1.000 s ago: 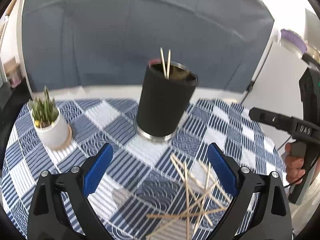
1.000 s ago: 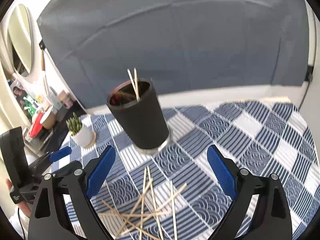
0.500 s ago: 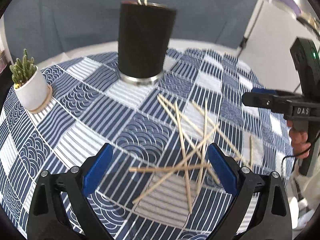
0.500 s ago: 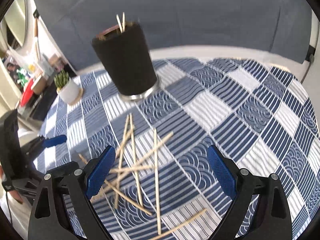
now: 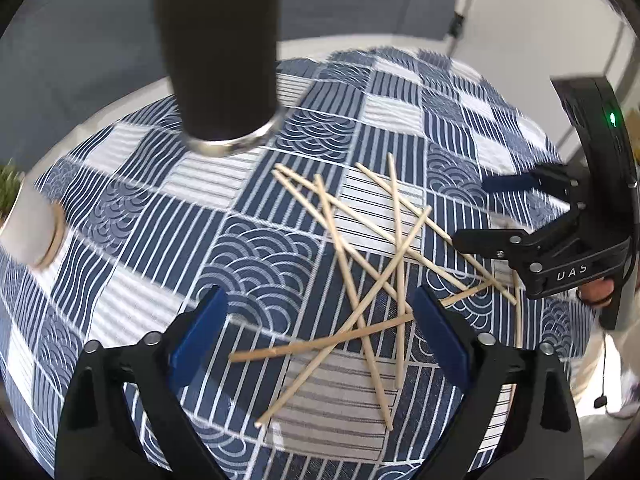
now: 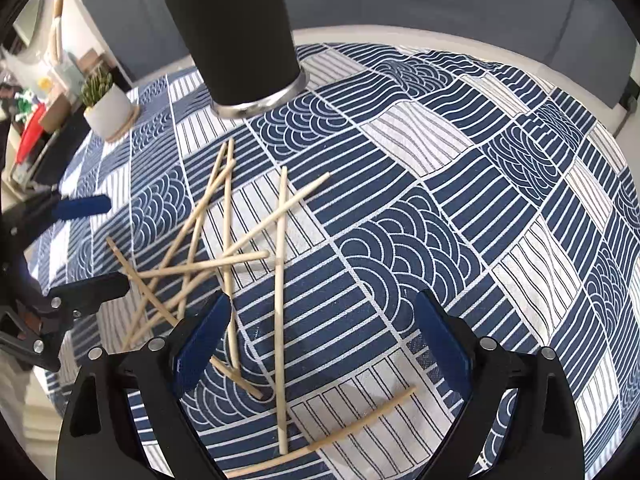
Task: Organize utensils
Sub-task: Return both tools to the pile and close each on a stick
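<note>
Blue-patterned tablecloth (image 5: 256,248) under black cup (image 5: 220,52), scattered chopsticks (image 5: 360,280), potted plant (image 6: 105,104).

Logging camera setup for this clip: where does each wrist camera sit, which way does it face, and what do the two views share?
Left wrist: behind the open left gripper, angled down across the tablecloth at the scattered chopsticks; right gripper shows at right, a fingertip under its body.
Right wrist: behind the open right gripper, facing down at the chopsticks; left gripper at left.
Shared: chopsticks, black cup, potted plant, tablecloth, each other's gripper.
</note>
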A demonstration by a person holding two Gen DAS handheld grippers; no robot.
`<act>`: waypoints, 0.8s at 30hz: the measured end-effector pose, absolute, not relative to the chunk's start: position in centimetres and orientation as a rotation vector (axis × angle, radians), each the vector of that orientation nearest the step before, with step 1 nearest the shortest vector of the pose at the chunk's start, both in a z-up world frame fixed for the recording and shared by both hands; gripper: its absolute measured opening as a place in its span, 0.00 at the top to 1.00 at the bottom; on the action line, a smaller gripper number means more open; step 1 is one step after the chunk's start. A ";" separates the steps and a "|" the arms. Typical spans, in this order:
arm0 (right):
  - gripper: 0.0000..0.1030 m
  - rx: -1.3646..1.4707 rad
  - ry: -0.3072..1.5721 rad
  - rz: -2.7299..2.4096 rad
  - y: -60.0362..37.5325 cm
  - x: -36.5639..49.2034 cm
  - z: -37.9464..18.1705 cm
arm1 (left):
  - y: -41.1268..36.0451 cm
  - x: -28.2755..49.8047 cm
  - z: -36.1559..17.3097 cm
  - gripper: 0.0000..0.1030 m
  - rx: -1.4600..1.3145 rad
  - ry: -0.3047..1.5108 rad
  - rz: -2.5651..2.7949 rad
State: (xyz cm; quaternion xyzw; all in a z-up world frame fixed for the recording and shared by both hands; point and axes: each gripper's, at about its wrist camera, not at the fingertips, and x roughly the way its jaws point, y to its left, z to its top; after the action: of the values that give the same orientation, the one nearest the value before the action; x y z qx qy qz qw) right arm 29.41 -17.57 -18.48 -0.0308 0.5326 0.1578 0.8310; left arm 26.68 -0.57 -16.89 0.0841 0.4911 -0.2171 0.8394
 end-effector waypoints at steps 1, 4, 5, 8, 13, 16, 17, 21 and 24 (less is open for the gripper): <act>0.15 -0.072 1.130 0.335 -17.5 29.5 -18.5 | -0.9 26.9 -17.0 0.16 0.197 1.046 -0.467; 0.16 -0.102 1.131 0.341 -17.2 29.8 -18.5 | -1.7 27.5 -17.8 0.24 0.255 1.074 -0.489; 0.18 -0.114 1.129 0.342 -17.0 29.8 -18.4 | -1.8 27.8 -18.1 0.27 0.265 1.091 -0.501; 0.29 -0.146 1.149 0.346 -16.6 30.0 -18.9 | -2.1 28.4 -18.8 0.35 0.289 1.119 -0.524; 0.40 -0.205 1.153 0.324 -15.9 30.1 -19.6 | -2.2 28.7 -19.3 0.39 0.313 1.147 -0.559; 0.56 -0.225 1.154 0.335 -15.6 30.0 -19.6 | -1.9 29.0 -19.2 0.48 0.311 1.158 -0.566; 0.59 -0.228 1.154 0.338 -15.4 30.1 -19.5 | -1.7 29.2 -19.1 0.54 0.306 1.168 -0.573; 0.89 -0.241 1.156 0.353 -14.9 30.1 -19.3 | -1.4 29.4 -19.0 0.72 0.313 1.176 -0.586; 0.94 -0.246 1.156 0.344 -14.7 30.2 -19.2 | -1.1 29.6 -19.1 0.89 0.282 1.203 -0.613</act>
State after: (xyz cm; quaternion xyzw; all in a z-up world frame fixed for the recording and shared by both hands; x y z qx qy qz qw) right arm 30.22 -14.71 -19.24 -0.1154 0.5421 0.1615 0.8165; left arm 29.56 -1.14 -19.08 0.1301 0.5551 -0.2826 0.7714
